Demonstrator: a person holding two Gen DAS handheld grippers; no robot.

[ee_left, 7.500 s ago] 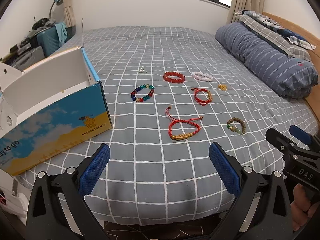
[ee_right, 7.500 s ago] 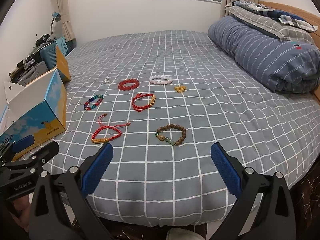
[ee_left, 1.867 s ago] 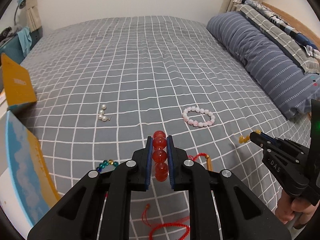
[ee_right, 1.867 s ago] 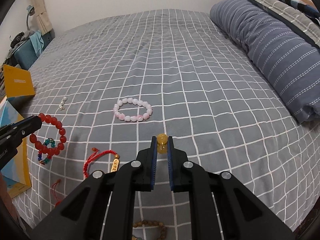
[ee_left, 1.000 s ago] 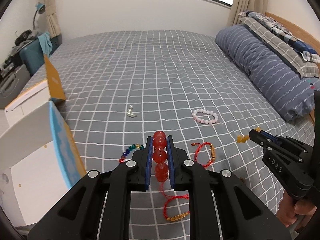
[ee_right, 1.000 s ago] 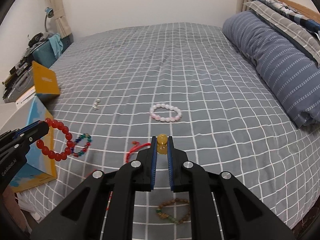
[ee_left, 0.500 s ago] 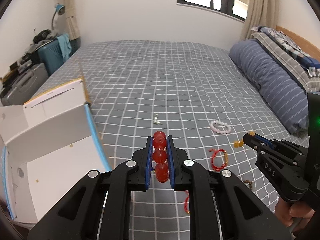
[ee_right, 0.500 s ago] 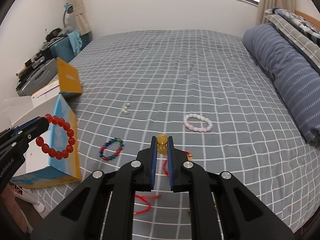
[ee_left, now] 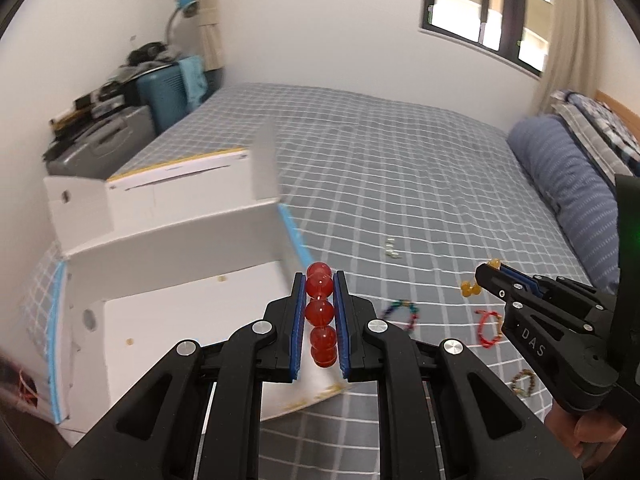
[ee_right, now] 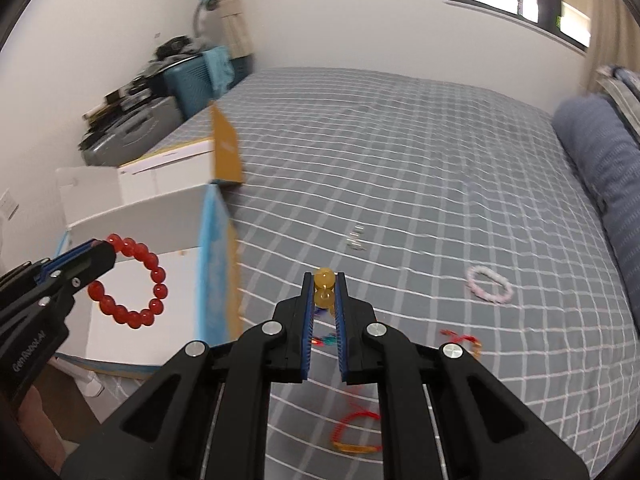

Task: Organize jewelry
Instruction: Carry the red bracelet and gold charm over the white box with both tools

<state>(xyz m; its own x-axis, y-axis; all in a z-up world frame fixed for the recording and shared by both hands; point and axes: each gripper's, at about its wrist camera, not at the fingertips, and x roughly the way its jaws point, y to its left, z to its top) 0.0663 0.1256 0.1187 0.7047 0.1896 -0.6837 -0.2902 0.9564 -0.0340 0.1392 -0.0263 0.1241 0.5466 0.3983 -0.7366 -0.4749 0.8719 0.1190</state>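
Note:
My left gripper (ee_left: 319, 280) is shut on a red bead bracelet (ee_left: 320, 308) and holds it over the near right corner of the open white box (ee_left: 168, 312). From the right wrist view the bracelet (ee_right: 132, 280) hangs as a ring in front of the box (ee_right: 160, 216). My right gripper (ee_right: 324, 280) is shut on a small amber bead piece (ee_right: 324, 286), held above the bed; it also shows in the left wrist view (ee_left: 470, 286). On the bed lie a pink bead bracelet (ee_right: 490, 284), a multicolour bead bracelet (ee_left: 402, 312) and red cord bracelets (ee_right: 354, 434).
The grey checked bed (ee_left: 400, 184) carries small pearl pieces (ee_left: 392, 248), another red cord bracelet (ee_left: 490, 326) and a brown bead bracelet (ee_left: 524, 384). A blue striped pillow (ee_left: 568, 188) lies at the right. Suitcases and clutter (ee_left: 116, 128) stand beyond the box.
Both grippers have moved left toward the box with their loads still held. The red bracelet now hangs over the box's corner; the box looms larger in both views.

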